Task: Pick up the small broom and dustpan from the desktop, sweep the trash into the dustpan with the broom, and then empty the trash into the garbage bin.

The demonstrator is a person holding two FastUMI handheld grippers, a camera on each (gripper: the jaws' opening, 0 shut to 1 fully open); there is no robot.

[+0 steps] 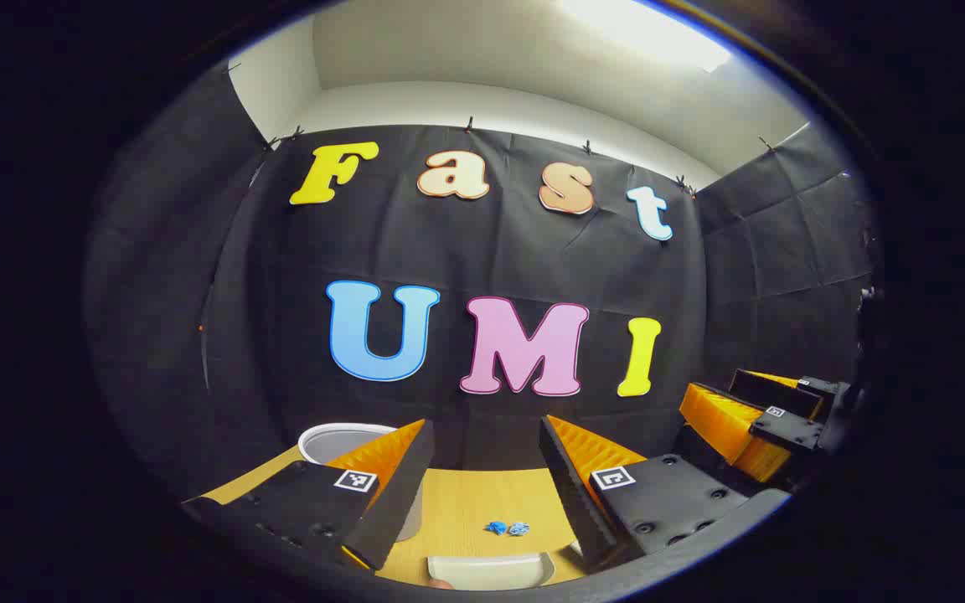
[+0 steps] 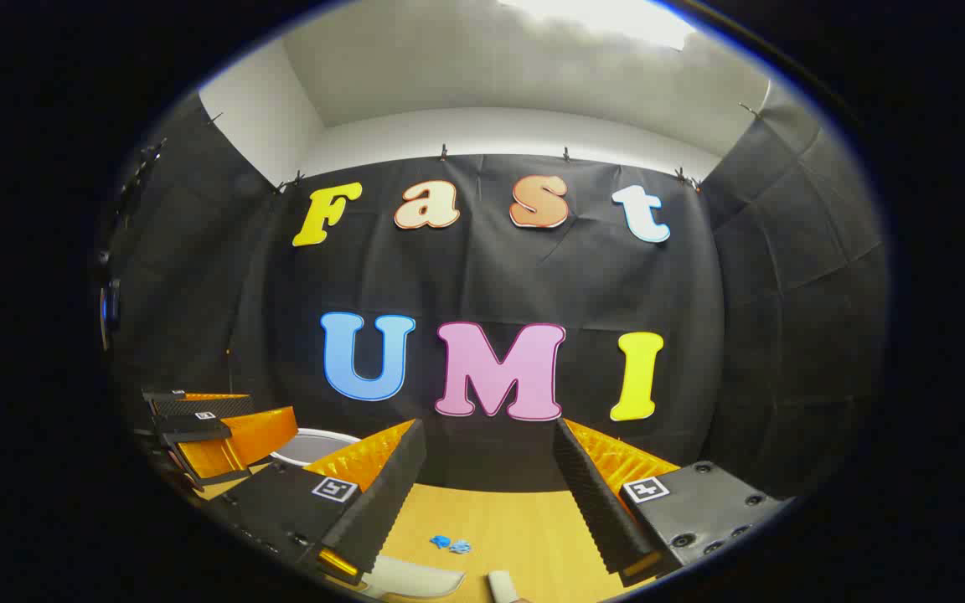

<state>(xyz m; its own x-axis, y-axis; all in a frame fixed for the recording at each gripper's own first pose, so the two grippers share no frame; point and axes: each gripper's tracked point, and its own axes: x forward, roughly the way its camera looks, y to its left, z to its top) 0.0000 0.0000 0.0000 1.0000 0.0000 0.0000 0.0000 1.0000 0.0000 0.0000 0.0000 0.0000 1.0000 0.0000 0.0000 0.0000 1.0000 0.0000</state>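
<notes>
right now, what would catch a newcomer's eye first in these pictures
Two small blue scraps lie on the bare wooden desk, straight ahead between the open fingers of the left claw. A white bin stands at the desk's far left, and the right claw hangs open too.

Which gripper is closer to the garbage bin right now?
Left. The garbage bin sits just behind the left gripper on its left-finger side. The right gripper is farther: in its view the bin lies beyond the left gripper.
</notes>
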